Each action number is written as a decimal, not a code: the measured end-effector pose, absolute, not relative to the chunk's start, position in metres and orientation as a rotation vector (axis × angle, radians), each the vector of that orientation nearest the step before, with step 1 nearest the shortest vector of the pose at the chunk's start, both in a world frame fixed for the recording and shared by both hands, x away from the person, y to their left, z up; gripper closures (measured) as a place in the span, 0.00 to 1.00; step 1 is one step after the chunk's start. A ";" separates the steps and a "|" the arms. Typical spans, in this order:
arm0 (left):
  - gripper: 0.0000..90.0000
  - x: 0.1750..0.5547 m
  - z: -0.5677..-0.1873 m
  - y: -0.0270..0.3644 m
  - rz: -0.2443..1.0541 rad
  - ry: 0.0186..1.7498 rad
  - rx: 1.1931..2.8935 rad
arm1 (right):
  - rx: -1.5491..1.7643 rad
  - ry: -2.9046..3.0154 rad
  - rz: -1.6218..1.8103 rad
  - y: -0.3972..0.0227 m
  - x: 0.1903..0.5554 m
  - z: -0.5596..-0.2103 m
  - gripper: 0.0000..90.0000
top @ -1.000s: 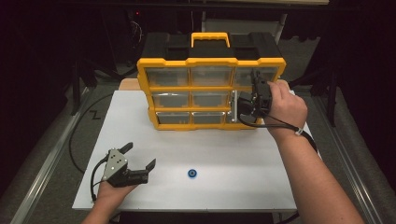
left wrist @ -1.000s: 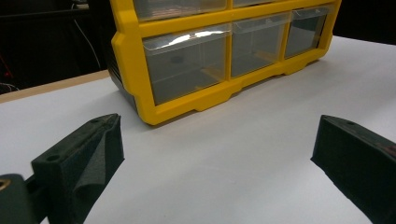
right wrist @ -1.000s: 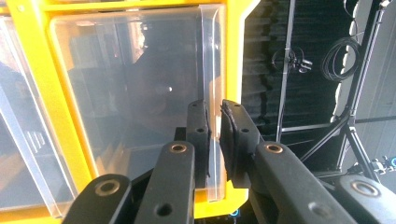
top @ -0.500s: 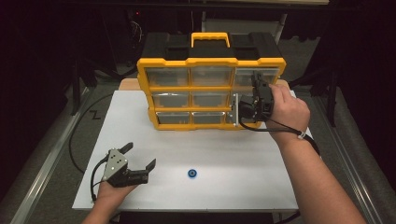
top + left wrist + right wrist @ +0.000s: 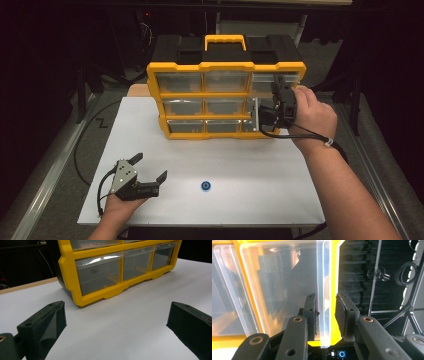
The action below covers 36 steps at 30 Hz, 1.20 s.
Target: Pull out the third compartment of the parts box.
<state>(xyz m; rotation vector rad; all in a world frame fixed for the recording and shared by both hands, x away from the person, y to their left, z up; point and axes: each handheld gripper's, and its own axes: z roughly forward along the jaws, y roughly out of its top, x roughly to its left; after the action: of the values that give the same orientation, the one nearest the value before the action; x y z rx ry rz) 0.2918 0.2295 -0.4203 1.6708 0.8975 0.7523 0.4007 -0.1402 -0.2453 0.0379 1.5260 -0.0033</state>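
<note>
A yellow organizer with clear drawers stands at the back of the white table. My right gripper is at its right column, where the middle drawer sticks out a little. In the right gripper view the drawer's clear front wall stands between my right gripper's pads. Those jaws have just been opening, and a gap shows on the right side. My left gripper rests open on the table at the near left, with nothing between its jaws. A small blue ring lies on the table's near middle.
The organizer's bottom row of drawers faces the left gripper across bare white table. A black cable loops off the table's left side. Dark stands and cables sit beyond the organizer's right end.
The right hand has shifted only slightly at the drawer. The left gripper and the blue ring have stayed where they were.
</note>
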 end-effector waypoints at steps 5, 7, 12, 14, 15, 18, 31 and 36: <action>0.03 0.292 -0.420 0.229 0.752 0.899 1.669 | 0.044 1.552 -0.029 -0.142 0.403 -0.243 0.83; 0.03 0.292 -0.420 0.230 0.752 0.899 1.669 | 0.044 1.556 -0.031 -0.142 0.404 -0.242 0.84; 0.03 0.292 -0.420 0.230 0.751 0.900 1.668 | 0.040 1.558 -0.038 -0.142 0.406 -0.242 0.87; 0.03 0.292 -0.420 0.230 0.751 0.900 1.667 | 0.035 1.556 -0.040 -0.142 0.406 -0.242 0.88; 0.03 0.292 -0.420 0.230 0.751 0.900 1.667 | 0.035 1.558 -0.045 -0.142 0.406 -0.241 0.89; 0.03 0.292 -0.420 0.230 0.751 0.900 1.665 | 0.031 1.557 -0.051 -0.142 0.405 -0.241 0.89; 0.03 0.292 -0.420 0.231 0.752 0.900 1.662 | 0.031 1.559 -0.050 -0.142 0.395 -0.242 0.89; 0.03 0.292 -0.420 0.230 0.752 0.901 1.661 | 0.026 1.557 -0.050 -0.142 0.390 -0.242 0.89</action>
<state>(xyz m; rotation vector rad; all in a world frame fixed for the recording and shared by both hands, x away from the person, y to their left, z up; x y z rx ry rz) 0.2916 0.2303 -0.4200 1.6613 0.9013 0.7522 0.3895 -0.1422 -0.2416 0.0265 1.5574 -0.0498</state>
